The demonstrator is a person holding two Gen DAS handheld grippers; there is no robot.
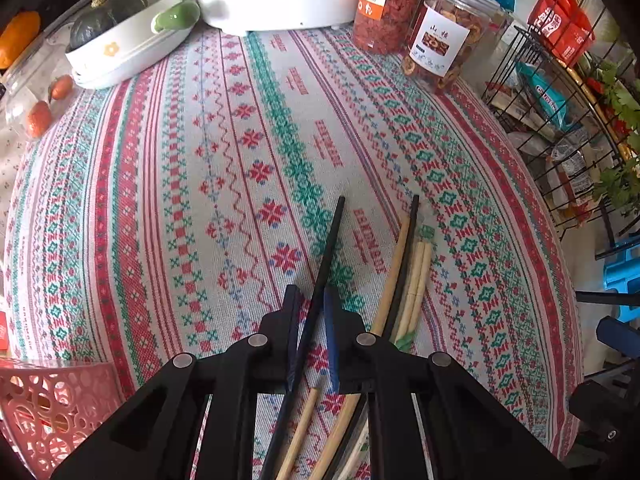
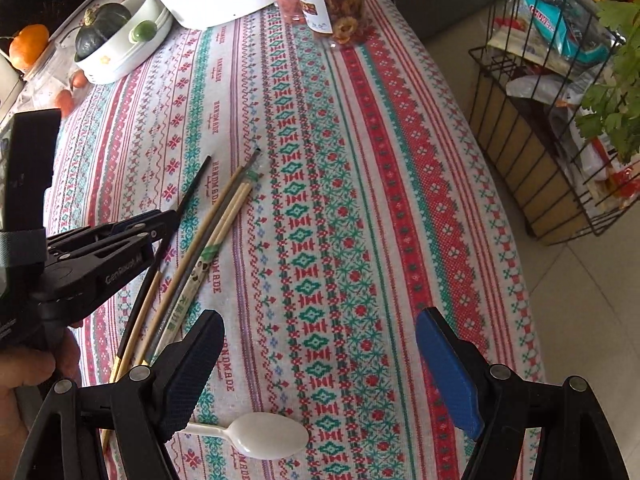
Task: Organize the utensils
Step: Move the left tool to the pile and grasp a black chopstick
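I have the black chopstick point(image 1: 329, 252) between the pads of my left claw point(image 1: 316, 344), which looks clenched on it about halfway along, the stick lying on the patterned worktop point(image 1: 160, 184). Just beside it, toward the right, the loose chopsticks point(image 1: 404, 280) lie in a rough bundle: a tan one, a dark one and a pale wrapped pair. A white plastic spoon point(image 2: 264, 436) lies apart, nearer me, under my right claw point(image 2: 320, 376), which is spread wide with nothing in it. A pink basket point(image 1: 52, 408) sits at the lower left in the left wrist view. I judge the sorting barely begun: every utensil is on the cloth. Both claws point steeply down at the worktop.
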